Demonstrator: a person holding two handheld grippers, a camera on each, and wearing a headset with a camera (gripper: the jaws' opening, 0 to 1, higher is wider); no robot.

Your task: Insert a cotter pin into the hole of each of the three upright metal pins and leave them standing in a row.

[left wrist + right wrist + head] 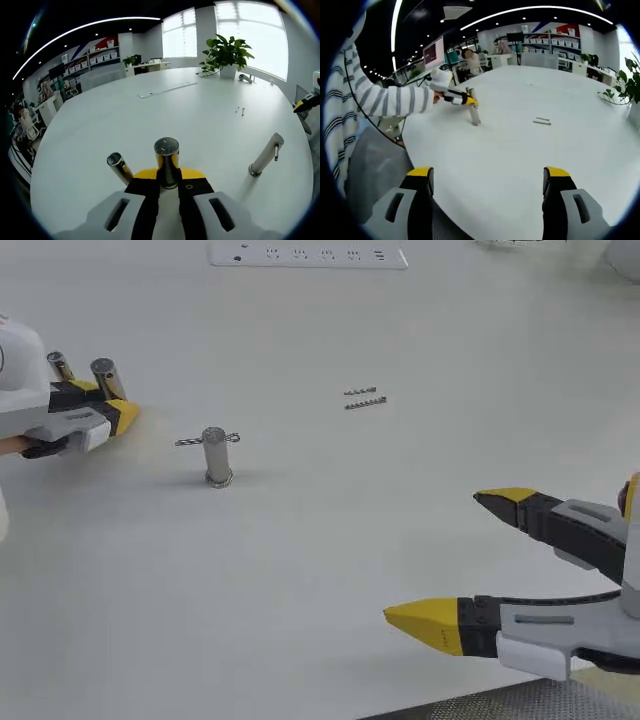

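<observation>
My left gripper (108,400) is at the table's left side, shut on an upright metal pin (103,378); in the left gripper view the jaws (167,181) clamp that pin (166,155) near its base. A second bare pin (59,365) (119,167) stands just beside it. A third pin (216,455) (265,155) (475,115) stands alone nearer the middle, with a cotter pin (205,439) through its top. Two loose cotter pins (365,398) (542,121) lie on the table further right. My right gripper (465,560) (487,175) hovers open at the near right, holding nothing.
A white power strip (308,255) lies at the far edge of the white table (330,540). A potted plant (225,50) stands at the table's far side. The table's near edge (470,702) runs under my right gripper. A striped sleeve (385,100) reaches in behind the left gripper.
</observation>
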